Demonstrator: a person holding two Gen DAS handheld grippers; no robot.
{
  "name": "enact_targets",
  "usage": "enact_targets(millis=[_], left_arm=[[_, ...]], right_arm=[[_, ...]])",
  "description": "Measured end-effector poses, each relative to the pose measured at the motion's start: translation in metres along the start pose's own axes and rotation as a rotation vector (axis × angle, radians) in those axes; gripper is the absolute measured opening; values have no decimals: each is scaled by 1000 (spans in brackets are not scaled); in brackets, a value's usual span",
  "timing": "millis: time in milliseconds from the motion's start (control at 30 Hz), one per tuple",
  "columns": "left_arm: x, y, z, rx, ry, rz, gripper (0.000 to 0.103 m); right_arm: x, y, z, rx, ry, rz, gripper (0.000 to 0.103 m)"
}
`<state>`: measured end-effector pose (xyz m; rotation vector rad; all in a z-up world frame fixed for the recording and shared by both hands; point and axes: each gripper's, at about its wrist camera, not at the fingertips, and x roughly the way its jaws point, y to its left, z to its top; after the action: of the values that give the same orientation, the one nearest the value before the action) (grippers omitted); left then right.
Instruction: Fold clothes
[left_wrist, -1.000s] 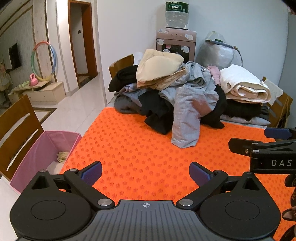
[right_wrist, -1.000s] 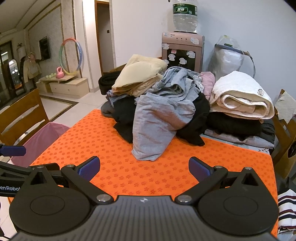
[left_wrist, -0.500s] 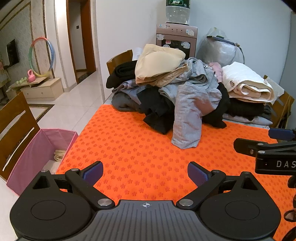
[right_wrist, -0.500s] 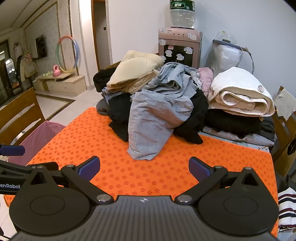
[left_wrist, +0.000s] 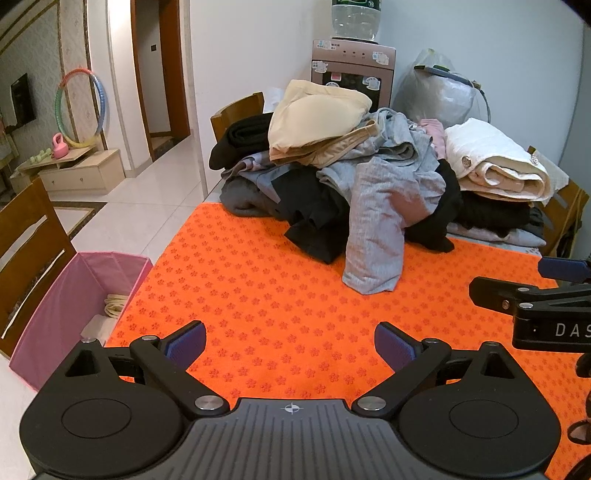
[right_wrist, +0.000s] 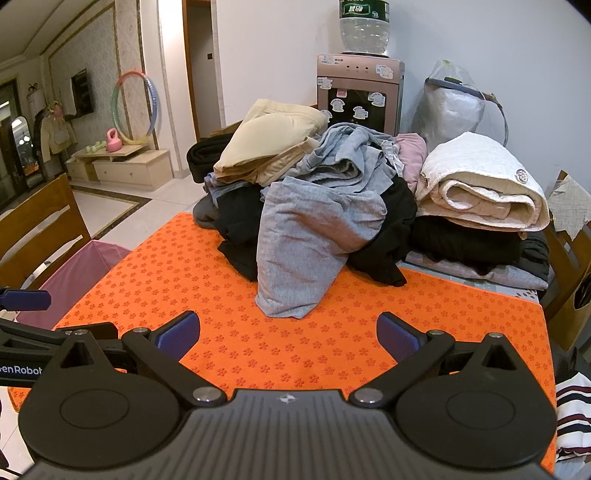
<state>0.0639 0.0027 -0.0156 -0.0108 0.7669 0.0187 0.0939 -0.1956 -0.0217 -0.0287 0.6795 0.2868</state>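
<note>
left claw (left_wrist: 290, 341) spread wide, empty | right claw (right_wrist: 288, 330) spread wide, empty | grey garment (right_wrist: 299, 251) at 12, long axis hanging off pile (left_wrist: 332, 166) toward claws, hem on bench (left_wrist: 258, 295)

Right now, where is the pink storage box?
The pink storage box stands on the floor off the left edge of the orange mat, beside a wooden chair; the left wrist view shows it best.
</note>
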Motion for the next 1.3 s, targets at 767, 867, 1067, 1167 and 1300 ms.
enact_targets(millis=[767,867,1067,1167,1300], left_arm=[[3,4,-3,-19,22,15,98],[7,5,-3,-19,32,18,98],[16,5,0,-13,66,24,98],[22,5,0,-13,88,22,98],[31,5,1,-11,120,22,98]], right_arm=[[17,-7,14,-6,4,-13,103],[24,-11,23,-4,-7,-19,103],[40,-18,46,-18,-32,-31,103],[51,-21,59,-26,-41,-37,103],[67,-23,75,-39,-46,-45,103]])
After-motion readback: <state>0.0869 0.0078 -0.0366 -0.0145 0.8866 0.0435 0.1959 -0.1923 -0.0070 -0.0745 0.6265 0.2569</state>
